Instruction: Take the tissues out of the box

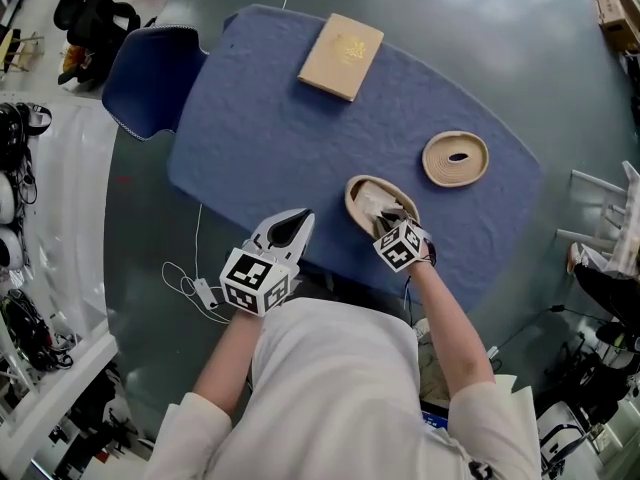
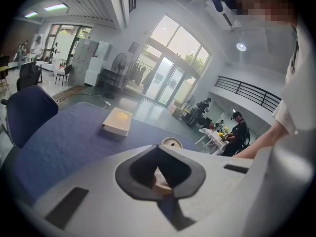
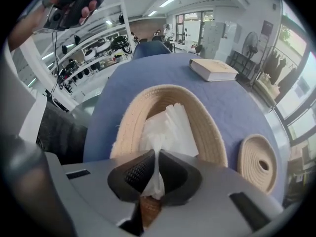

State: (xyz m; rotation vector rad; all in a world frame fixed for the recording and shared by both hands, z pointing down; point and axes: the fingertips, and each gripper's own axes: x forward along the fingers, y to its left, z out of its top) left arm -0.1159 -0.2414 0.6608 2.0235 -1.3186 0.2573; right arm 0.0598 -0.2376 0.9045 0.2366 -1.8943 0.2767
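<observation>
Table (image 1: 500, 58): a grey-green top, largely covered by the mat.
Mat (image 1: 260, 138): blue, spread over the table; everything below is set on it.
Chair (image 1: 150, 83): blue, pushed against the mat's far left corner.
Tan book (image 1: 341, 55): laid flat near the far edge, well apart from the basket.
Woven basket (image 1: 358, 193): oval and uncovered, placed near the near edge; the tissues are held inside it.
Woven lid (image 1: 440, 163): laid flat to the basket's right, slot upward.
Left gripper (image 1: 300, 218): jaws brought together on nothing, kept left of the basket.
Right gripper (image 3: 155, 154): positioned over the basket, jaws clamped on the top tissue.
Tissue (image 3: 168, 127): white, pinched into a peak between the pads, its lower part seated in the basket.
</observation>
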